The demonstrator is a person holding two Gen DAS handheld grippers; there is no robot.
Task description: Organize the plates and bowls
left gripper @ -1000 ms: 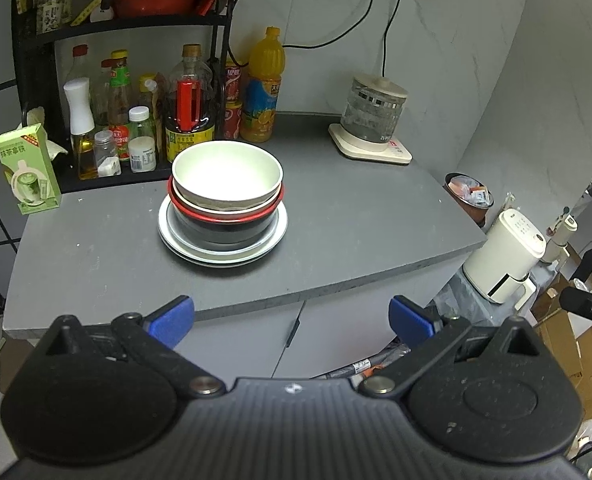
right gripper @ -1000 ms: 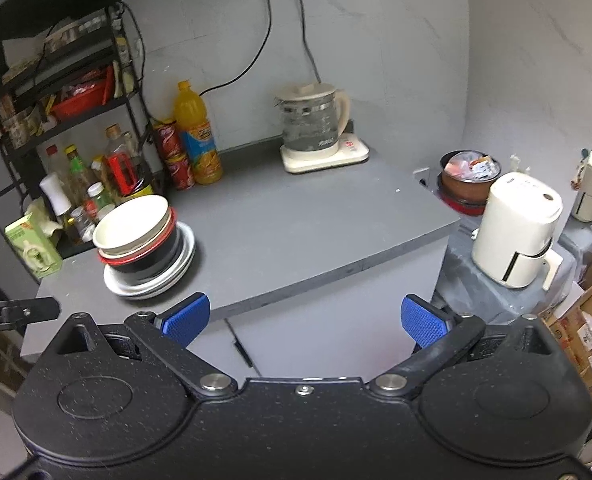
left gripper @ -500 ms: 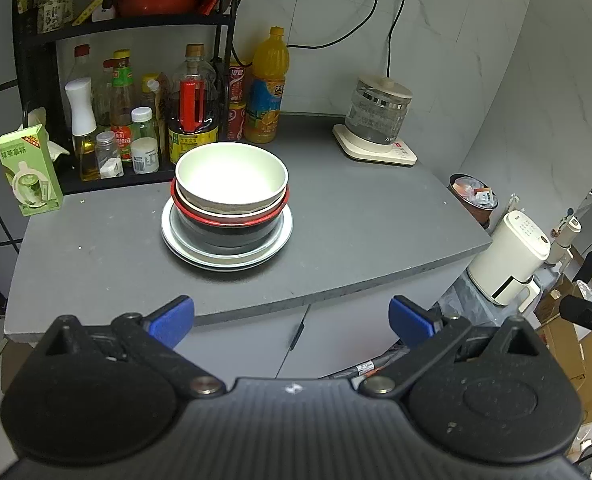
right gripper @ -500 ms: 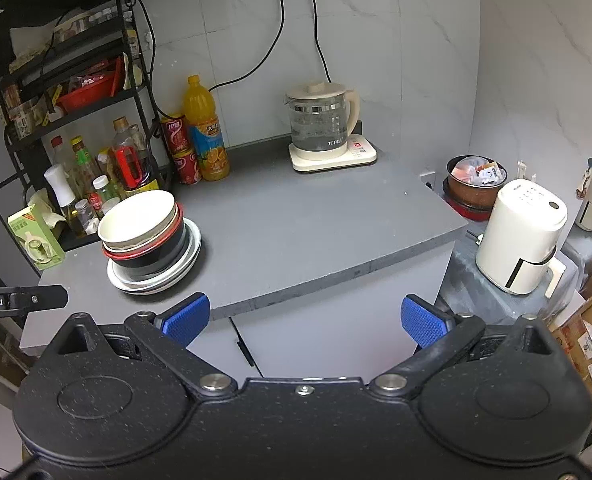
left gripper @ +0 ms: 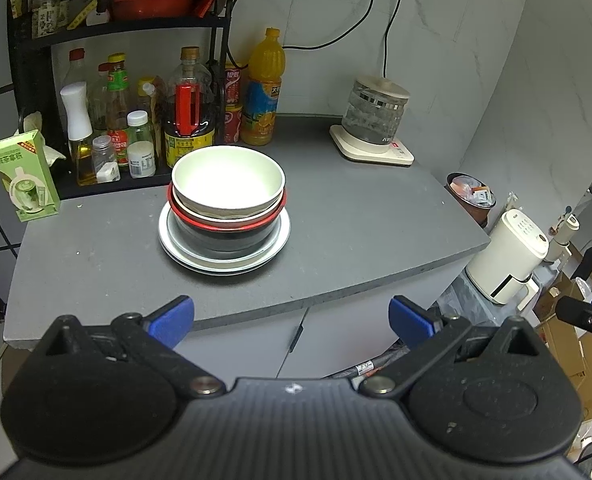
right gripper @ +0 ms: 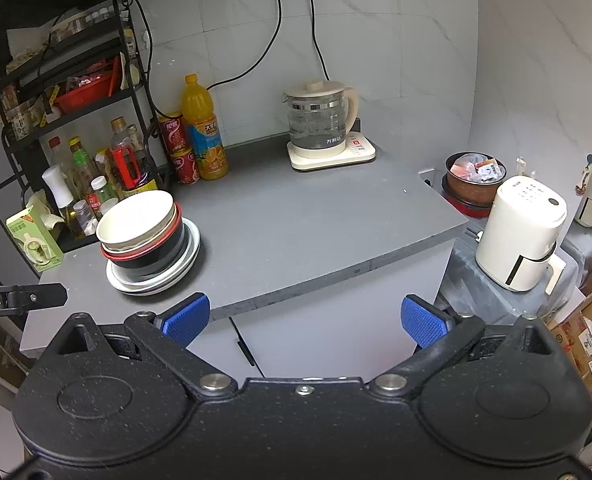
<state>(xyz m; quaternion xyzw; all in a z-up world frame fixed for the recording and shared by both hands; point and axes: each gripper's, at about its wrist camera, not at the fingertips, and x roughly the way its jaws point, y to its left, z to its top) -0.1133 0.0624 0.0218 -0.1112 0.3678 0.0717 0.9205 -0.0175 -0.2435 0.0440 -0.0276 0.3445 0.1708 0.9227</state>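
Note:
A stack stands on the grey counter (left gripper: pixel 356 216): a white bowl (left gripper: pixel 228 178) on top, a red-rimmed black bowl (left gripper: pixel 224 232) under it, and grey plates (left gripper: pixel 284 236) at the bottom. The stack also shows in the right wrist view, with the white bowl (right gripper: pixel 136 216) above the plates (right gripper: pixel 192 248). My left gripper (left gripper: pixel 292 318) is open and empty, held off the counter's front edge, well short of the stack. My right gripper (right gripper: pixel 304 318) is open and empty, off the front edge and to the right of the stack.
A black rack (left gripper: pixel 28 80) with bottles stands behind the stack. An orange juice bottle (left gripper: pixel 262 92), red cans (left gripper: pixel 232 116), a glass kettle (left gripper: pixel 376 116) and a green carton (left gripper: pixel 24 176) stand on the counter. A white appliance (right gripper: pixel 520 236) and a bin (right gripper: pixel 476 180) are on the right.
Both grippers have drifted a little, so the stack sits slightly lower and more central in the views. Nothing on the counter has moved and both grippers stay open.

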